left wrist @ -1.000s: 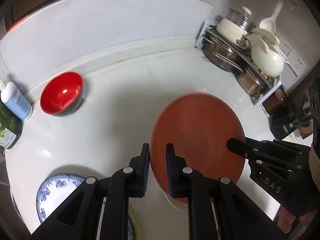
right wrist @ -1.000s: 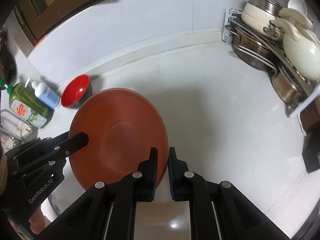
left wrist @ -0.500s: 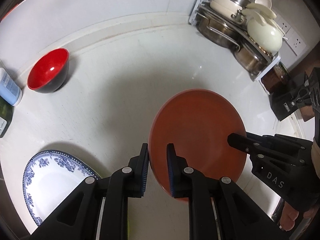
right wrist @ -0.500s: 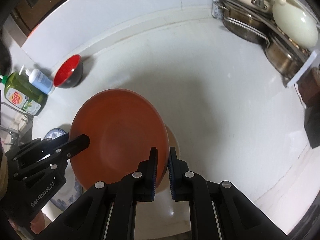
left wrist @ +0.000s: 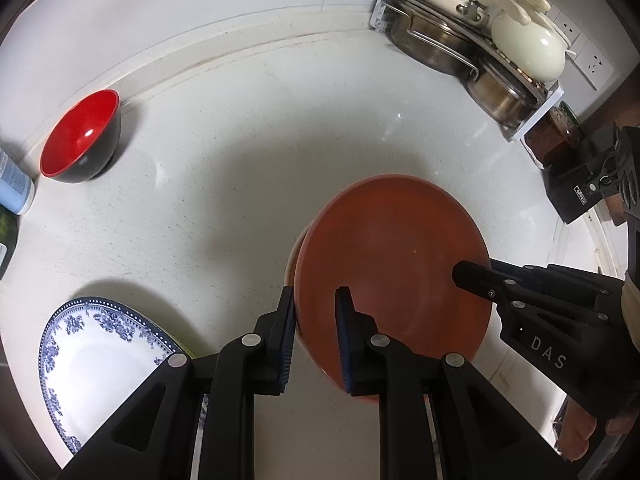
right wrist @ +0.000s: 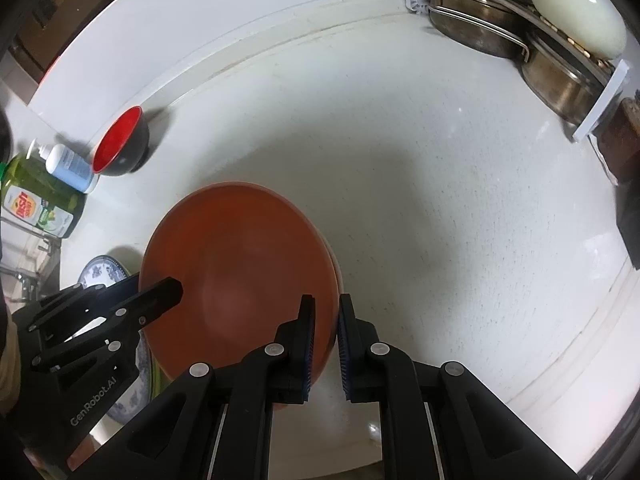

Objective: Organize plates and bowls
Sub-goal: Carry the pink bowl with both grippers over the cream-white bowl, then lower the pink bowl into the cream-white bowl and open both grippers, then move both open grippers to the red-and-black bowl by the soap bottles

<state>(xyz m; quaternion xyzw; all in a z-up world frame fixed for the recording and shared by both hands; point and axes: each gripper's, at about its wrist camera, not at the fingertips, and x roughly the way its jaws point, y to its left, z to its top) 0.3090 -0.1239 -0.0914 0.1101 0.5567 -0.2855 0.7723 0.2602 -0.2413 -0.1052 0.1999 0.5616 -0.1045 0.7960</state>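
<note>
White counter holds red bowl, blue-patterned plate.

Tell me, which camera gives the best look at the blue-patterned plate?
The left wrist view. There the blue plate lies at lower left with most of its white face and floral rim showing. In the right wrist view only slivers of its rim peek out behind the other gripper and the brown plate.

Left hand-held gripper angled steeply downward, jaws nearly closed, clamped on a rim. Right hand-held gripper likewise steeply down, jaws pinched tight on the opposite rim.
</note>
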